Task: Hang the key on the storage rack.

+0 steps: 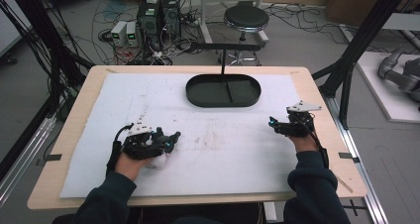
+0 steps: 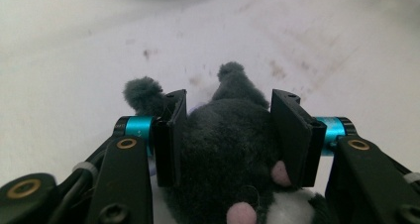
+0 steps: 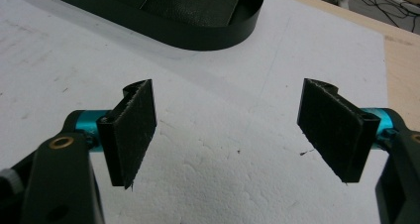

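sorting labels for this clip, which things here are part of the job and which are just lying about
Part of the job, as far as I can judge:
- left gripper, shut on the grey plush toy
- right gripper, open
- black oval tray

Lying about:
- stool
- computer boxes

Dark sleeves [image 1: 109, 199]; black grippers, teal joints, brass screws.

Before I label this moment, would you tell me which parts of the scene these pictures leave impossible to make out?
- Plush toy: in the left gripper view its lower body is cut off by the bottom edge, and the left gripper covers its flanks.
- In the high view the same toy is mostly hidden under that gripper and hand; only a pale bit peeks out.
- Black tray: its far end is cut off by the top edge in the right gripper view.
- Right gripper: too small in the high view to judge.
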`<action>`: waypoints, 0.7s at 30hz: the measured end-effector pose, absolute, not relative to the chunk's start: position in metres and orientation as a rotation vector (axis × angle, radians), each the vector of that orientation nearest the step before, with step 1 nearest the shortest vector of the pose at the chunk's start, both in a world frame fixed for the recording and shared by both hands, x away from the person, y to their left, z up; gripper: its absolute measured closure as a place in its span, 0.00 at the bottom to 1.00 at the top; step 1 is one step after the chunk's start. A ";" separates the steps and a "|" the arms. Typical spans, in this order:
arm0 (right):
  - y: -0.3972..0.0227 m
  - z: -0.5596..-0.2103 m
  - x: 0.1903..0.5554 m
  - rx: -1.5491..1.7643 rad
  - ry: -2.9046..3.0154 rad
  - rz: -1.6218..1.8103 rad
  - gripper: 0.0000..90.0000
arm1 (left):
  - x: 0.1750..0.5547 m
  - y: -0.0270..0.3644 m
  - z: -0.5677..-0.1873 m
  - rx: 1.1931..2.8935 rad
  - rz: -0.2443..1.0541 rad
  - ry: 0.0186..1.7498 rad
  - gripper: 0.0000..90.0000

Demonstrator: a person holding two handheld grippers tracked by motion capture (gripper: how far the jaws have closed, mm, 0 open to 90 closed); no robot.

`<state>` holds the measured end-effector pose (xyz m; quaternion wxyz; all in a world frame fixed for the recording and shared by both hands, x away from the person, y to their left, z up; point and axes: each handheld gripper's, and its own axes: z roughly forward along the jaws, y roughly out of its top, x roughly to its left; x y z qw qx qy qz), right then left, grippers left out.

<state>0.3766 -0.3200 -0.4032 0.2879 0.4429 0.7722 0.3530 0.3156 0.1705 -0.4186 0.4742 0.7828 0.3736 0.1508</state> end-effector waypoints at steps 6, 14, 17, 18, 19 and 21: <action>-0.320 -0.404 0.376 1.191 2.063 0.948 0.26 | 0.324 0.160 -0.421 2.012 0.458 0.774 0.51; -0.320 -0.404 0.376 1.191 2.069 0.947 0.26 | 0.304 0.145 -0.412 1.987 0.664 1.023 0.25; -0.320 -0.405 0.377 1.198 2.073 0.949 0.26 | 0.303 0.139 -0.421 2.043 0.657 1.039 0.25; -0.320 -0.405 0.377 1.197 2.075 0.946 0.26 | 0.305 0.137 -0.426 2.071 0.639 1.055 0.25; -0.320 -0.405 0.377 1.193 2.078 0.948 0.26 | 0.306 0.136 -0.430 2.086 0.635 1.064 0.25; -0.319 -0.405 0.377 1.189 2.078 0.954 0.26 | 0.308 0.137 -0.434 2.101 0.673 1.053 0.27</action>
